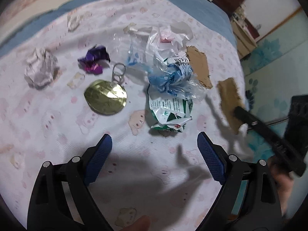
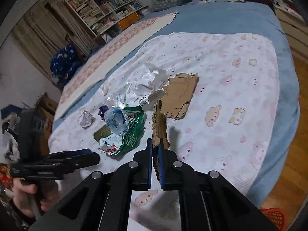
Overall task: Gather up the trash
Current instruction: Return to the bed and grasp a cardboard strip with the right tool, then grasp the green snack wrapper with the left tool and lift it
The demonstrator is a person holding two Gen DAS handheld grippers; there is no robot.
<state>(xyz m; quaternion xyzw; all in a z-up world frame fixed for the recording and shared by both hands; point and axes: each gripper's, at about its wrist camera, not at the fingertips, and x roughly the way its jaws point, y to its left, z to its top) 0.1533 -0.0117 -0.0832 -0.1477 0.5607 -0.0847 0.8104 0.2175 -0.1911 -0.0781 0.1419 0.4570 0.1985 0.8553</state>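
A person's right gripper (image 2: 155, 154) stands clamped on a torn strip of brown cardboard (image 2: 159, 124), its blue pads pressed against the strip's near end and lifting it off the pink-and-white cartoon-print sheet (image 2: 240, 88) spread on a bed. The left gripper (image 1: 154, 146), seen from its own camera, hovers with jaws spread wide and nothing between them, just short of the green-and-white crumpled mask packet (image 1: 170, 113) at the near edge of the litter.

Taking that packet as the landmark: a knot of blue-and-clear plastic film (image 1: 171, 79) sits on top of it. A round gold foil lid (image 1: 105, 97) with its metal pull ring (image 1: 119, 73) lies to its left. Farther left and beyond are a purple foil wrapper (image 1: 94, 59) and a ball of crumpled white paper (image 1: 41, 69). To the packet's right and beyond rests a larger torn cardboard piece (image 1: 199, 67). Behind the packet lies a heap of white plastic and paper scraps (image 1: 167, 36).

From the right wrist view, a red mesh basket (image 2: 274, 217) shows on the wooden floor beside the bed; its contents cannot be made out.
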